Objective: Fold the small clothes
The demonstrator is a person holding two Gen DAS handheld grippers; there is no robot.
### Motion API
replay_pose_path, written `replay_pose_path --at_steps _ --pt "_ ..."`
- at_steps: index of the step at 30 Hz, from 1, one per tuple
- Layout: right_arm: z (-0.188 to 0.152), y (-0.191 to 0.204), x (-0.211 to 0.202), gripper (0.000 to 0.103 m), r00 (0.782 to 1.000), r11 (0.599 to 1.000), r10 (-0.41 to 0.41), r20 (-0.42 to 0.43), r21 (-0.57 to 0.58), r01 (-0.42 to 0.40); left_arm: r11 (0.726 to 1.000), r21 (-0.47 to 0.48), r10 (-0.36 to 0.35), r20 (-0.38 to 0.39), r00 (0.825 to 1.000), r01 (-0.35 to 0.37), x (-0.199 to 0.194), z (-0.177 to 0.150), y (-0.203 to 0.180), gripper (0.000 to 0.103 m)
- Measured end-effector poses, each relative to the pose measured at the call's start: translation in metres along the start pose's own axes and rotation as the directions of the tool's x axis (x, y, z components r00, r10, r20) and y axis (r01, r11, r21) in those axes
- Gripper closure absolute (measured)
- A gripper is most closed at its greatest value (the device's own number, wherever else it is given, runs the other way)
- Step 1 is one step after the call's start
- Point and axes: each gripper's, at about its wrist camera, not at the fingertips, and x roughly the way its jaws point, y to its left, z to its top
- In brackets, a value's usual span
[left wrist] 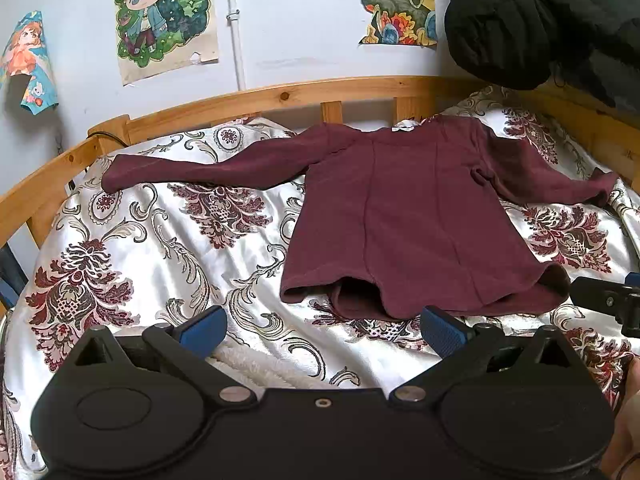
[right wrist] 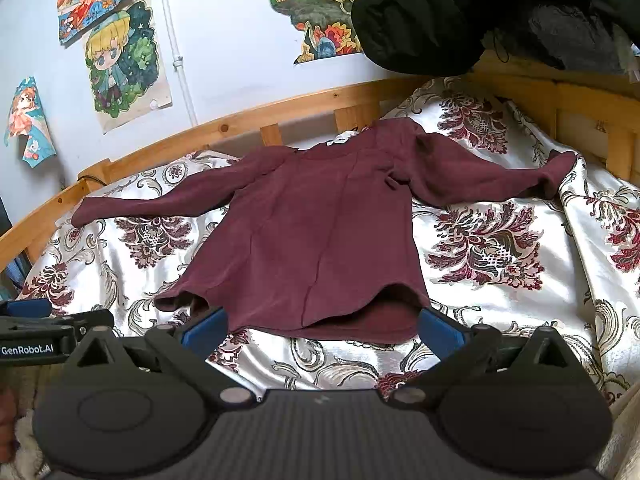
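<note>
A small maroon long-sleeved top (left wrist: 416,216) lies flat on the patterned bedspread (left wrist: 160,248), neck toward the headboard, both sleeves spread out to the sides. It also shows in the right wrist view (right wrist: 320,216). My left gripper (left wrist: 324,326) is open and empty, just short of the hem, toward its left half. My right gripper (right wrist: 322,326) is open and empty at the hem's near edge; the hem lies between its blue fingers (right wrist: 438,328). The right gripper's body shows at the right edge of the left wrist view (left wrist: 608,300).
A wooden bed rail (left wrist: 280,96) runs behind the top and along both sides. A black padded jacket (left wrist: 540,20) hangs at the upper right. Posters (left wrist: 168,16) are on the wall. White fleece (left wrist: 256,372) shows under the bedspread's near edge.
</note>
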Motion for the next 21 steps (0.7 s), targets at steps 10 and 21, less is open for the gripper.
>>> replay_pose_path --at_steps 10,21 --pt "0.0003 -0.0006 -0.0005 0.000 1.000 1.000 0.000 -0.001 0.005 0.000 1.000 0.003 0.002 0.000 1.000 -0.002 0.0002 -0.0001 -0.0009 0.001" --pt "0.0003 -0.0048 0.0011 0.000 0.999 0.998 -0.046 -0.008 0.043 0.046 1.000 0.013 0.005 -0.009 1.000 -0.005 0.0009 -0.0022 -0.0004 0.001"
